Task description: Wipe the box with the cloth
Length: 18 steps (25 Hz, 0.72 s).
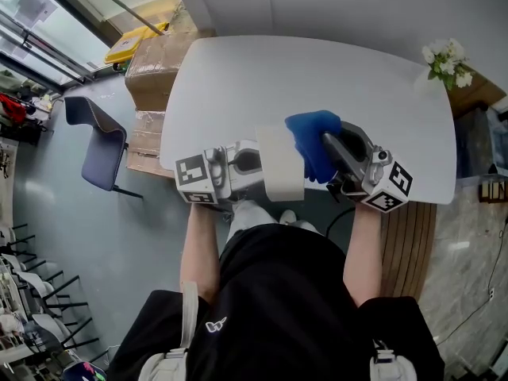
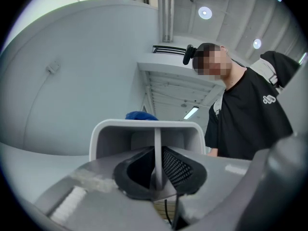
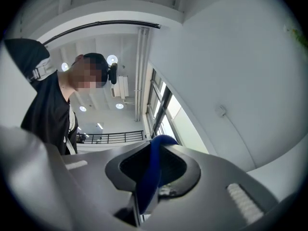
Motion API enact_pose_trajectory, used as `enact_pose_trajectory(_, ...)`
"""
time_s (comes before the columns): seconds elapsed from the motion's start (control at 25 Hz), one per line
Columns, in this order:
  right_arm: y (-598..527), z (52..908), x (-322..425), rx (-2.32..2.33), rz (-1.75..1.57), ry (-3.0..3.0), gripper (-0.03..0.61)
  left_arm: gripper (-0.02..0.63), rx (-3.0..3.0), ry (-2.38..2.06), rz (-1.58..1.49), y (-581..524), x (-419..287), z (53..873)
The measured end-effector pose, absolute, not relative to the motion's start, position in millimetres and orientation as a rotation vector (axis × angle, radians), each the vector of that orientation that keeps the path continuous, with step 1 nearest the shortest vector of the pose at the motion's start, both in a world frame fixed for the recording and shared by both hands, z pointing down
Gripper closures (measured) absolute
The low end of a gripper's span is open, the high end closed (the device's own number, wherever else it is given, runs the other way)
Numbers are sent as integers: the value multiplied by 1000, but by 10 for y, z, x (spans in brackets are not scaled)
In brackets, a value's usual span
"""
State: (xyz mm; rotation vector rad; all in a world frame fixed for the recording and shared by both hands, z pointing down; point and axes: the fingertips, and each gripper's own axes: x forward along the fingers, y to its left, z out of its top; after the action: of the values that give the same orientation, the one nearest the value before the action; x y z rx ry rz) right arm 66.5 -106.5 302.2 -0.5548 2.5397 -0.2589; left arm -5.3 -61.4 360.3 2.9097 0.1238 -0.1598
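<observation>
the box (image 1: 282, 165) is probably light, stiff and thin-walled, so it is best pinched by one wall. the left gripper (image 1: 252, 162) is clamped on it that way, at the 6 o'clock edge of the table (image 1: 238, 86). it is plain white with rounded corners. at its 2 o'clock the right gripper (image 1: 337, 159) clenches the soft blue cloth (image 1: 312, 133).

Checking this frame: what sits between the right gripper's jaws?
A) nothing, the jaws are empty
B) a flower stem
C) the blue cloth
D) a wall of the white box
C: the right gripper view shows the right gripper with its jaws closed on the blue cloth. The white box is held by the left gripper, clamped on a thin wall.
</observation>
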Motion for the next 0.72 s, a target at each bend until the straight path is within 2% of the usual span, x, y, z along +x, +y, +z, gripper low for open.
enact_pose_trajectory(0.52, -1346, 3327, 762, -948, -237, 2639, 526, 561, 2906, 136, -268, -594, -127, 3436)
enact_pose_trajectory(0.72, -1293, 3425, 676, -952, -222, 2713, 526, 561, 2904, 62, -312, -698, -189, 3382)
